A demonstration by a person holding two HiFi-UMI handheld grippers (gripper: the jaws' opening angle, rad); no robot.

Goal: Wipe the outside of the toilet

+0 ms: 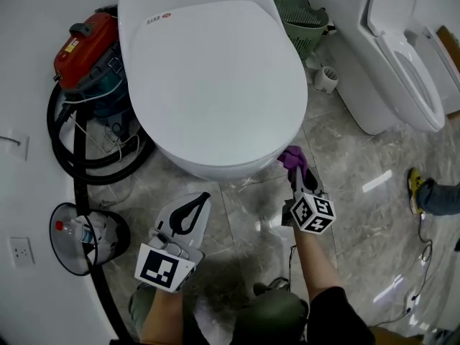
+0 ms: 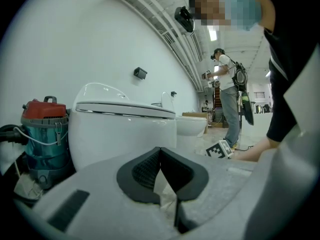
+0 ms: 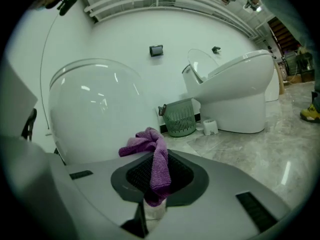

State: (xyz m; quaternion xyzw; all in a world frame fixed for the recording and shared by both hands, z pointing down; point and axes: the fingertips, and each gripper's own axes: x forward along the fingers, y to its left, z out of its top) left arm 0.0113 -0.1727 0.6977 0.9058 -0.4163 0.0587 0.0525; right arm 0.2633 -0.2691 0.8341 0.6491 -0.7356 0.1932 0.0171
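A white toilet (image 1: pixel 208 77) with its lid down fills the upper middle of the head view. My right gripper (image 1: pixel 297 172) is shut on a purple cloth (image 1: pixel 293 158), which lies against the bowl's front right lower wall. In the right gripper view the purple cloth (image 3: pixel 155 159) bunches out of the pinched jaws in front of the toilet (image 3: pixel 95 114). My left gripper (image 1: pixel 188 214) hangs lower left, off the bowl, its jaws shut with nothing between them. In the left gripper view the toilet (image 2: pixel 120 129) stands ahead.
A red vacuum (image 1: pixel 90 49) with a black hose (image 1: pixel 68 146) sits left of the toilet by the wall. A green basket (image 1: pixel 298 21) and a second toilet (image 1: pixel 392 56) stand to the right. A person stands farther off (image 2: pixel 227 99). The floor is grey marble tile.
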